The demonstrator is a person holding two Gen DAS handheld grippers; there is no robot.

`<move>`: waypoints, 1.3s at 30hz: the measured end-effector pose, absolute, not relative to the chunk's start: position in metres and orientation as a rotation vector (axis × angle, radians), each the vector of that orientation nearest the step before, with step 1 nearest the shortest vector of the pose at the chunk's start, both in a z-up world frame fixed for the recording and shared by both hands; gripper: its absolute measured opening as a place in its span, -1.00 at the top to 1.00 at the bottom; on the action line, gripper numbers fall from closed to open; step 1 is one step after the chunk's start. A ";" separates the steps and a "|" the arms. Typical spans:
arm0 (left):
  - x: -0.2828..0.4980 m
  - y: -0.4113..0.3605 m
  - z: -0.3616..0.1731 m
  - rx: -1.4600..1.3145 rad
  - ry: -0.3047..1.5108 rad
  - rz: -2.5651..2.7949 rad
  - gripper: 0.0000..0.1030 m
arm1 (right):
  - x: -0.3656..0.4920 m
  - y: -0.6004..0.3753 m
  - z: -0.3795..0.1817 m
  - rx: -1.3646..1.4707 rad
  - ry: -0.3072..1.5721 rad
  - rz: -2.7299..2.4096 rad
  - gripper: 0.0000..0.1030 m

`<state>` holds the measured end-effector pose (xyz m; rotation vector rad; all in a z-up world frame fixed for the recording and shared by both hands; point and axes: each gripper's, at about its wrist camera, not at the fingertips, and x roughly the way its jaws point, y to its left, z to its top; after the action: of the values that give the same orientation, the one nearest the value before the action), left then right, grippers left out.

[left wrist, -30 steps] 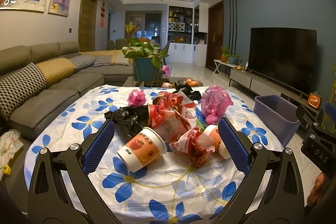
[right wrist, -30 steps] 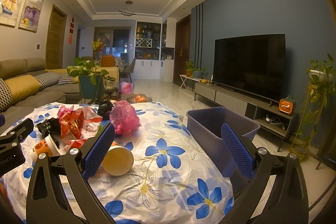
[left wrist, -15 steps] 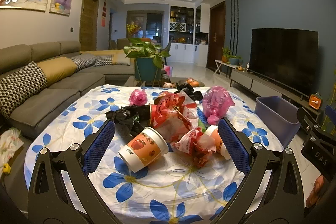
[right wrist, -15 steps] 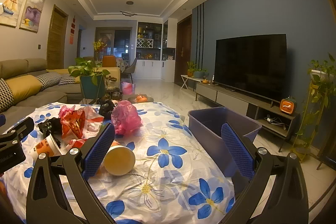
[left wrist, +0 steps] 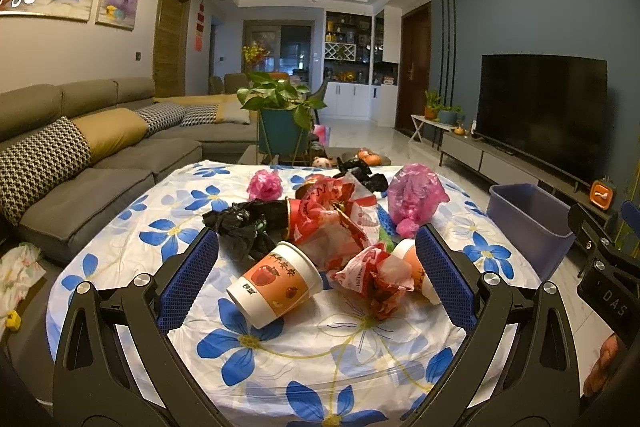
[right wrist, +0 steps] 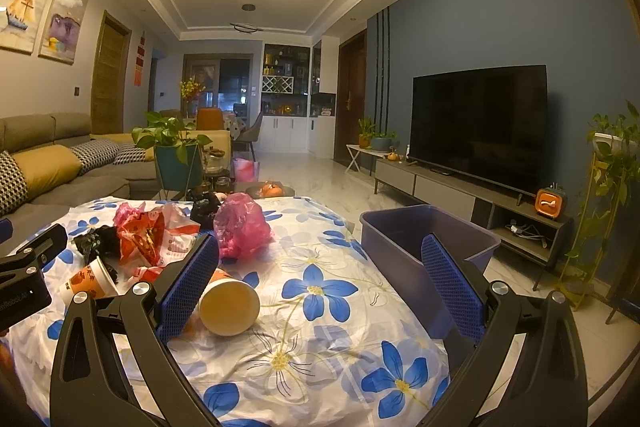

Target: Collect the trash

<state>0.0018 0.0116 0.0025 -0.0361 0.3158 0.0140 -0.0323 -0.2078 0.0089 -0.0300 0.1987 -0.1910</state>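
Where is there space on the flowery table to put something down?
Bare flowered cloth lies between the pink bag, the tipped paper cup and the purple bin. The near edge in front of the printed cup is free too. The middle is crowded with red wrappers and black bags.

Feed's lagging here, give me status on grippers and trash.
Left gripper open, empty. Right gripper open, empty. Trash pile on table, bin empty. Nothing blocking.

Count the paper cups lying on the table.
2 visible: one paper cup on its side by the left gripper, another cup tipped over beside the crumpled red wrapper. More may hide under the trash pile.
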 end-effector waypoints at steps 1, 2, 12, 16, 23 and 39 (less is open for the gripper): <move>0.002 0.011 0.002 -0.036 0.316 0.015 -0.89 | -0.032 -0.208 0.009 -0.030 0.199 -0.192 -0.90; 0.003 0.011 0.002 -0.037 0.316 0.015 -0.89 | -0.032 -0.208 0.009 -0.031 0.199 -0.191 -0.90; 0.006 0.014 -0.001 -0.044 0.321 0.028 -0.89 | -0.031 -0.208 0.007 -0.029 0.191 -0.181 -0.90; 0.006 0.015 -0.001 -0.044 0.321 0.028 -0.89 | -0.030 -0.207 0.006 -0.030 0.184 -0.172 -0.90; 0.008 0.016 -0.003 -0.048 0.326 0.033 -0.89 | -0.029 -0.206 0.004 -0.035 0.176 -0.166 -0.90; 0.015 0.018 -0.009 -0.046 0.337 0.045 -0.89 | -0.023 -0.206 0.000 -0.039 0.175 -0.154 -0.90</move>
<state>0.0151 0.0179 -0.0095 -0.0462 0.3370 0.0446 -0.0226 -0.2056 0.0004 -0.0392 0.1755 -0.1537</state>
